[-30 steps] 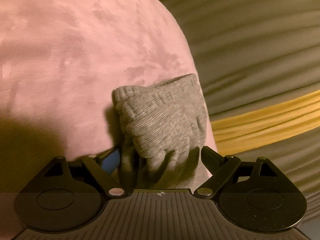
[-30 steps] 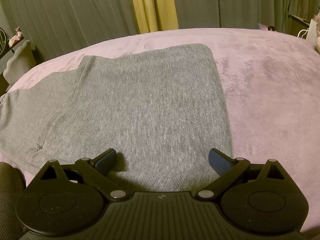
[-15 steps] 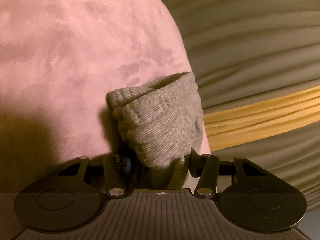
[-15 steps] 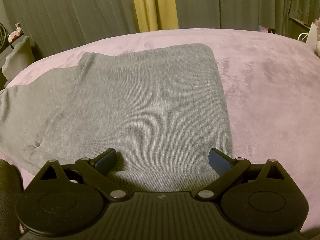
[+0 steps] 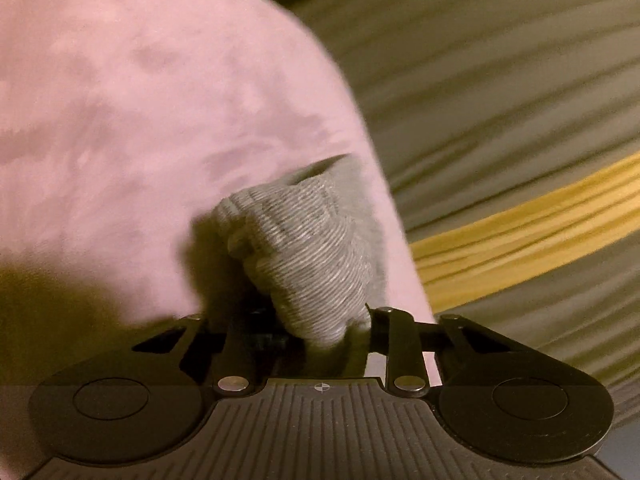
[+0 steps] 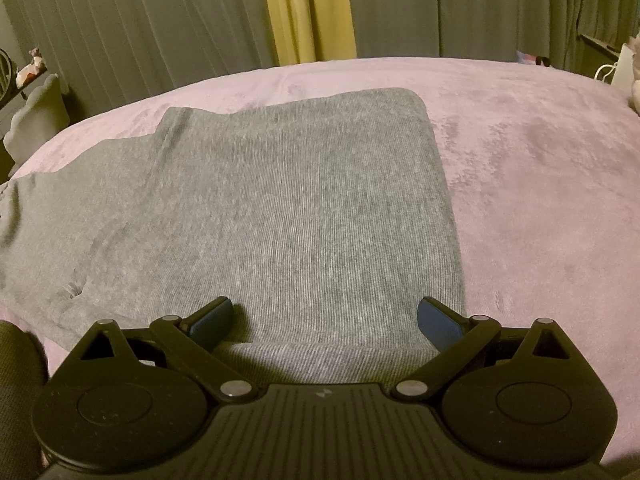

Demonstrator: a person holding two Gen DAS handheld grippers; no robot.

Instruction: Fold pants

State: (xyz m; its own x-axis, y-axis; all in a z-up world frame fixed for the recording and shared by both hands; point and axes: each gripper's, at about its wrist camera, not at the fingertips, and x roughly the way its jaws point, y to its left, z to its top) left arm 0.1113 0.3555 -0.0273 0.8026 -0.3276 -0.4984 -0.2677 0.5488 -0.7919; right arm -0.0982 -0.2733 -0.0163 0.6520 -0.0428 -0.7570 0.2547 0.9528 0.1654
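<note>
The left claw (image 5: pixel 324 328) was closing on a bunched end of the soft, light gray pants (image 6: pixel 304 216), which lay flat on the pink bed (image 6: pixel 540 168), while the right claw (image 6: pixel 324 320) stood open over their near edge, a good spot to grab.

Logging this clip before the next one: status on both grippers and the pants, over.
Left gripper closing on bunched cuff. Right gripper open, hovering over the grey pants, flat on the pink blanket. Nothing in the way.
</note>
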